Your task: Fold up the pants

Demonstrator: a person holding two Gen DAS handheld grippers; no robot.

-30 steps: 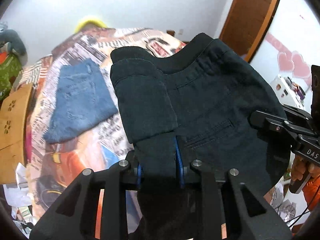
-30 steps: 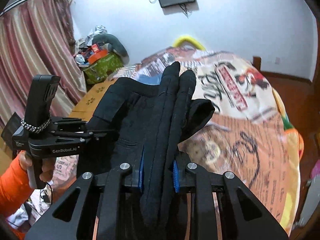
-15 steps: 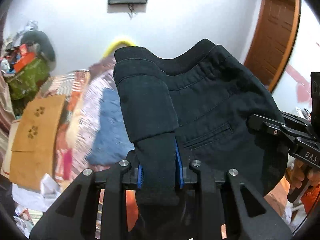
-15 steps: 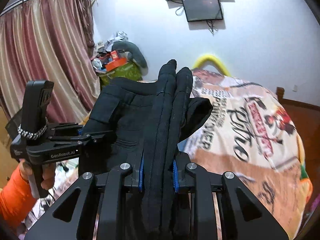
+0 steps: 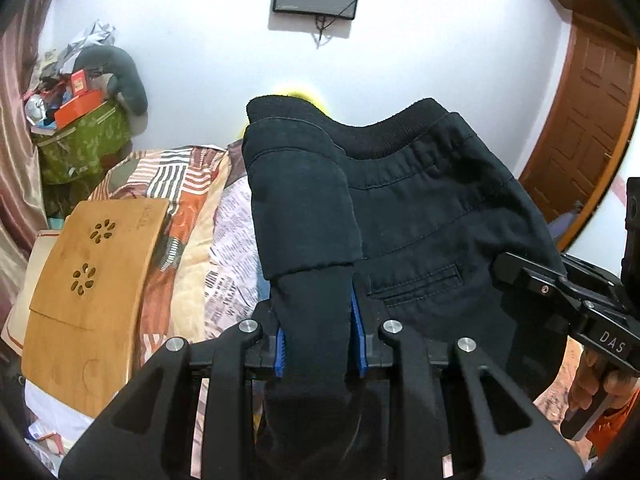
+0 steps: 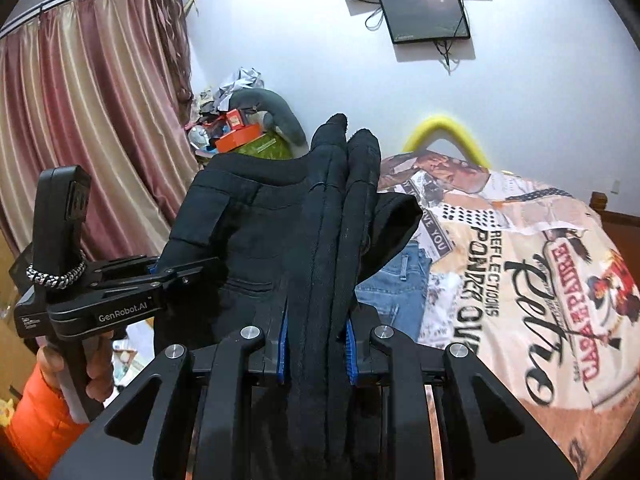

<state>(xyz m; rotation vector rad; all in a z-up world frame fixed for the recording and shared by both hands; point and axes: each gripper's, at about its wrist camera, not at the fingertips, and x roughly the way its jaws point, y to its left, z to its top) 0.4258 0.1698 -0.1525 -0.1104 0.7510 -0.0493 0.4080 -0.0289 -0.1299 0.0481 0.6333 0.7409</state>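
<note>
We see the left tongs [image 5: 320,340] clamped on a thick fold of the black pants [image 5: 420,216], blue pads pressed against the cloth on both sides. The right tongs [image 6: 316,344] pinch a bunched stack of the same pants [image 6: 280,240], several layers edge-on between their blue pads.

The pants hang in the air between the two tongs, above the bed [image 6: 520,280]. Their long span runs from one pair of tongs to the other; the ribbed waistband [image 5: 384,136] points away from us and upward. Cloth is matte woven black with visible seams and a slit pocket [image 5: 420,284].

In the right view, a hand [image 6: 80,364] with an orange sleeve [image 6: 36,416] holds the left handle.

Folded blue jeans [image 6: 400,276] lie on the bed's printed cover. A curved wooden board [image 5: 88,272] lies beside the bed. A green bag [image 5: 84,140] near the wall is heaped with boxes and clutter; we cannot tell its contents further.
</note>
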